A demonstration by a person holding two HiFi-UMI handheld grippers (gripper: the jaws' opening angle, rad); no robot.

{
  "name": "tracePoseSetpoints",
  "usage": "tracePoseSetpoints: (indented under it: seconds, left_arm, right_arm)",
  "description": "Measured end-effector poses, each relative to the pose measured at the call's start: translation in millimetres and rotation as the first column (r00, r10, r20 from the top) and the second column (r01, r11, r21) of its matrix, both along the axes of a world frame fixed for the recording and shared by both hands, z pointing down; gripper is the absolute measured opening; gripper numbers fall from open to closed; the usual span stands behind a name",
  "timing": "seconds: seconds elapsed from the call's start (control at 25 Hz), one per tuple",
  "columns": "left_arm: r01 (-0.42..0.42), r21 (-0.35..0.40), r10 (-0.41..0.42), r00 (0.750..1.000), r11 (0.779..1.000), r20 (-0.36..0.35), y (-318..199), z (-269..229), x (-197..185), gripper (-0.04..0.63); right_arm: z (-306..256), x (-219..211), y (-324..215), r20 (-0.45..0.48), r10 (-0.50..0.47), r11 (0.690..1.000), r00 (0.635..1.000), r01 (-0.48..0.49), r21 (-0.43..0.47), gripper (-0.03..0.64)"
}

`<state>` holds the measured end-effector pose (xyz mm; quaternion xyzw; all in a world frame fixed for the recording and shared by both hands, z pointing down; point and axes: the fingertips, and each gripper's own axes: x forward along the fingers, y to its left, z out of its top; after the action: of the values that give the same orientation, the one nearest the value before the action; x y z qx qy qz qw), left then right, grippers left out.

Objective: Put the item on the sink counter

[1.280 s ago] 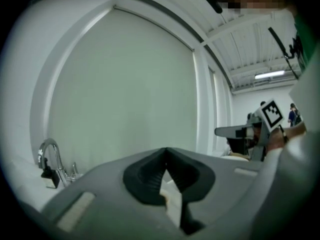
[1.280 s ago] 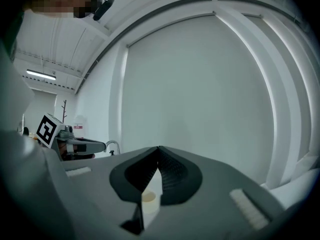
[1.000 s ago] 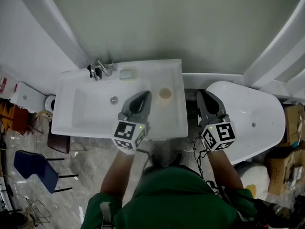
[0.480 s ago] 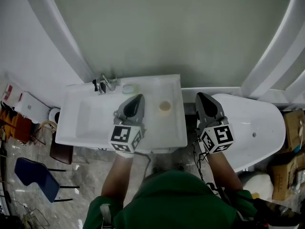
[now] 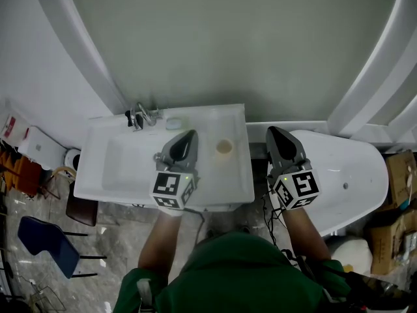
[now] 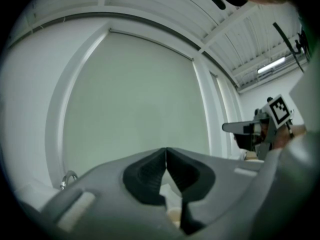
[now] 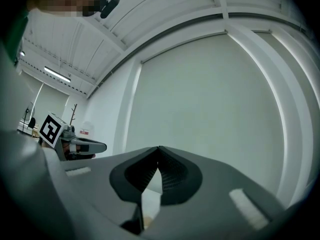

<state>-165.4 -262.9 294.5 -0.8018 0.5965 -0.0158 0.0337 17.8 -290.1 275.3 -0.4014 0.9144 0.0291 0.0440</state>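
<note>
The white sink counter stands below me with a chrome tap at its back left. A small pale soap-like item lies by the tap. A round tan item rests on the counter's right side. My left gripper hovers over the basin, just left of the tan item, shut with nothing in it; in the left gripper view its tips meet. My right gripper hangs over the gap between counter and bathtub, also shut and holding nothing.
A white bathtub stands right of the sink. A grey-green wall panel rises behind. A blue chair and a brown stool stand at the left on the floor; cardboard boxes are at the far right.
The sink has slid a little lower in the head view. Both grippers have kept their places, shut, over the basin and the tub's edge.
</note>
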Motion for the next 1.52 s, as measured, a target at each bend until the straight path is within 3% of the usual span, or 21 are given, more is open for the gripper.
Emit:
tracePoseSetpoints:
  seconds: [0.32,1.52]
  left_arm:
    - [0.002,0.001,-0.002,1.000,1.000,0.031,-6.1,1.4,-0.4,0.002]
    - [-0.017,-0.027,0.018,0.999,0.999,0.027,-20.4,13.8,-5.6,0.002]
  right_arm:
    - [1.9,-2.1,-6.1,-0.003,-0.007,1.000,1.000,0.007,0.003,-0.003]
    - [5.8,-5.7,-14.2,0.006,0.010,1.000,1.000,-0.010,-0.011,-0.003]
